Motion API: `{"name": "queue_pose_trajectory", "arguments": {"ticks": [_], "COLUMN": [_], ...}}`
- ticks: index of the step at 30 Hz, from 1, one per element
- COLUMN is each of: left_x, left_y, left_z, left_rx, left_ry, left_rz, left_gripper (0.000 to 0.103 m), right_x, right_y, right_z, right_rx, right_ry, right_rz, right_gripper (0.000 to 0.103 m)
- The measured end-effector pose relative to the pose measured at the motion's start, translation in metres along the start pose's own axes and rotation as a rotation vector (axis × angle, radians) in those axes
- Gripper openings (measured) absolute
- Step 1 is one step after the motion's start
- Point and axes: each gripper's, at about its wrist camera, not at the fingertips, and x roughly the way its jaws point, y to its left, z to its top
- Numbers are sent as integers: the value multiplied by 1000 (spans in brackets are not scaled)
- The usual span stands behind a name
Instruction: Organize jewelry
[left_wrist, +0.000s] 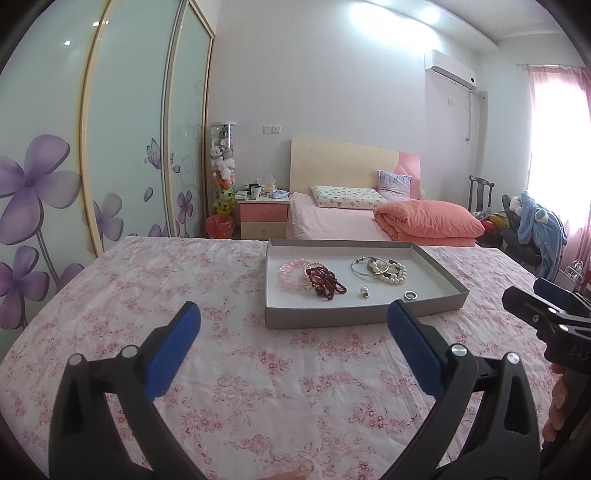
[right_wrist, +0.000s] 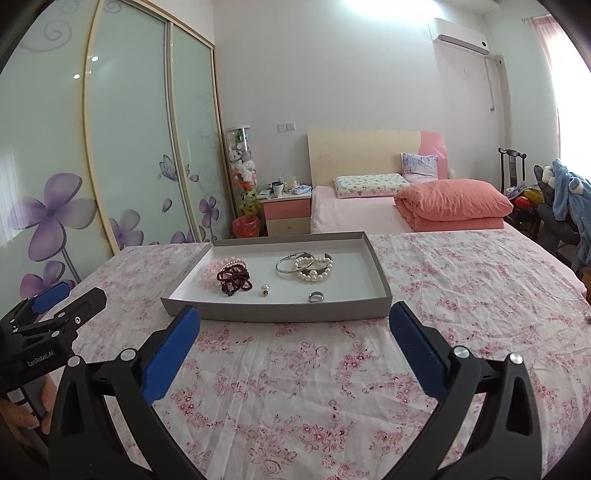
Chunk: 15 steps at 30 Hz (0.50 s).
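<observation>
A shallow grey tray sits on the pink floral cloth. On its left side lie a pink bead bracelet and a dark red bead bracelet. A silver bangle and a pearl bracelet sit further back. A pearl stud and a silver ring rest near the front. My left gripper and right gripper hang open and empty just in front of the tray.
The floral cloth covers a wide table in front of me. Behind it stand a bed with an orange quilt, a nightstand, sliding wardrobe doors at left and a chair with blue clothing at right. A tiny object lies at the cloth's right edge.
</observation>
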Motion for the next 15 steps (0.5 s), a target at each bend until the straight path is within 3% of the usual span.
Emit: {"name": "queue_pose_trajectory", "arguments": {"ticks": [15], "left_x": [1], "left_y": [-7], "left_z": [0], "left_rx": [6], "left_ry": [5], "left_rz": [-3], "left_gripper": [99], "right_x": [1], "right_y": [-1], "right_z": [0], "right_rx": [0], "right_ry": [4], "right_rz": [3], "right_gripper": [101]}}
